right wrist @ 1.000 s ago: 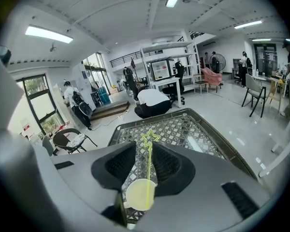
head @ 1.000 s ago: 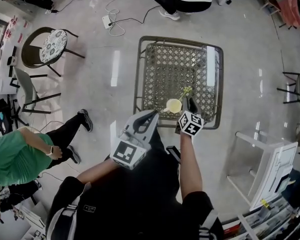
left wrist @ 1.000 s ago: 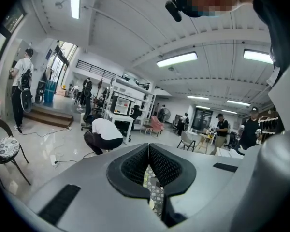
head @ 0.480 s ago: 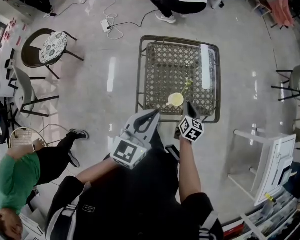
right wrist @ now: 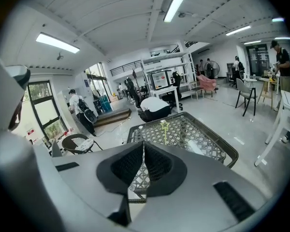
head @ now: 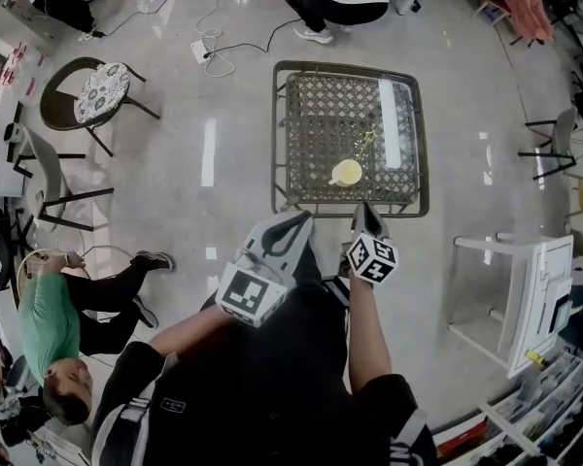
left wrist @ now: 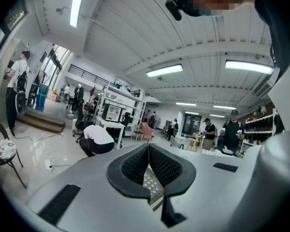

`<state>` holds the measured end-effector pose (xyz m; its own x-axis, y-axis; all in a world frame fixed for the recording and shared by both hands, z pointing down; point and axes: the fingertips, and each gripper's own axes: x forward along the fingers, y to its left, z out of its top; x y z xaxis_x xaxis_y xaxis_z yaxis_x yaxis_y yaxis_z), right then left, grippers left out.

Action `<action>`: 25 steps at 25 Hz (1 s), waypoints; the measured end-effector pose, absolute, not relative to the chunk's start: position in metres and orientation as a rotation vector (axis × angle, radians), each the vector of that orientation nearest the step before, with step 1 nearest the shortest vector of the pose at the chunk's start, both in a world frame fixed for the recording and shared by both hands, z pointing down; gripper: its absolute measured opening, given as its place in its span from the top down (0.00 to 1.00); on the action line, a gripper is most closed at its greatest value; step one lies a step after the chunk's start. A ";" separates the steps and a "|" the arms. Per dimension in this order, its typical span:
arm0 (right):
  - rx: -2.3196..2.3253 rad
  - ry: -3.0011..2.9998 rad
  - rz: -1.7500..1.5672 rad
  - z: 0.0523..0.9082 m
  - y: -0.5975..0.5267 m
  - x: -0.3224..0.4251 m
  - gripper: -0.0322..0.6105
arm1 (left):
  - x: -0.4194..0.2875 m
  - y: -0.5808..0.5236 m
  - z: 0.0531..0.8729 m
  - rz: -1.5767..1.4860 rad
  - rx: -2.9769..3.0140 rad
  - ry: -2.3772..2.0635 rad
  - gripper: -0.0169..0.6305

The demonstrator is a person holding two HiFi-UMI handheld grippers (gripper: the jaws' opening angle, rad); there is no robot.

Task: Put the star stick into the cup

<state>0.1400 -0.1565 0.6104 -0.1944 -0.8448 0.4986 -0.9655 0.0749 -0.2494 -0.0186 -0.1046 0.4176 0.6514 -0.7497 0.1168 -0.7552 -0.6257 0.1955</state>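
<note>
Yellow star stick (head: pixel 365 148) in the cup (head: pixel 347 174); left tongs (left wrist: pixel 149 151) and right tongs (right wrist: pixel 143 148) closed, empty.

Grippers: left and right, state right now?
Left gripper: closed, nothing between the jaws.
Right gripper: closed, nothing between the jaws.

- what's the room like?
- glossy pale floor (head: pixel 204 202); a lattice table (head: pixel 316 124) just ahead of my right gripper (head: pixel 363 212).
- and left?
- a cushioned chair (head: pixel 102 90) well left of my left gripper (head: pixel 293 226); strip lights (right wrist: pixel 176 1) overhead.
</note>
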 end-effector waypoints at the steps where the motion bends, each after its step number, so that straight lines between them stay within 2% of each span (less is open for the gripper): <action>1: 1.841 -2.132 0.782 0.605 -0.147 0.136 0.92 | -0.022 -0.097 0.417 0.041 2.655 -1.215 0.95; 10: 1.926 -2.198 0.710 0.540 -0.068 0.105 0.92 | -0.043 -0.043 0.398 -0.010 2.673 -1.181 0.95; 17: 1.971 -2.256 0.543 0.480 -0.020 0.100 0.93 | -0.031 -0.028 0.391 -0.053 2.669 -1.186 0.95; 25: 1.940 -2.347 0.516 0.439 0.019 0.111 0.93 | -0.006 -0.024 0.394 -0.018 2.653 -1.251 0.95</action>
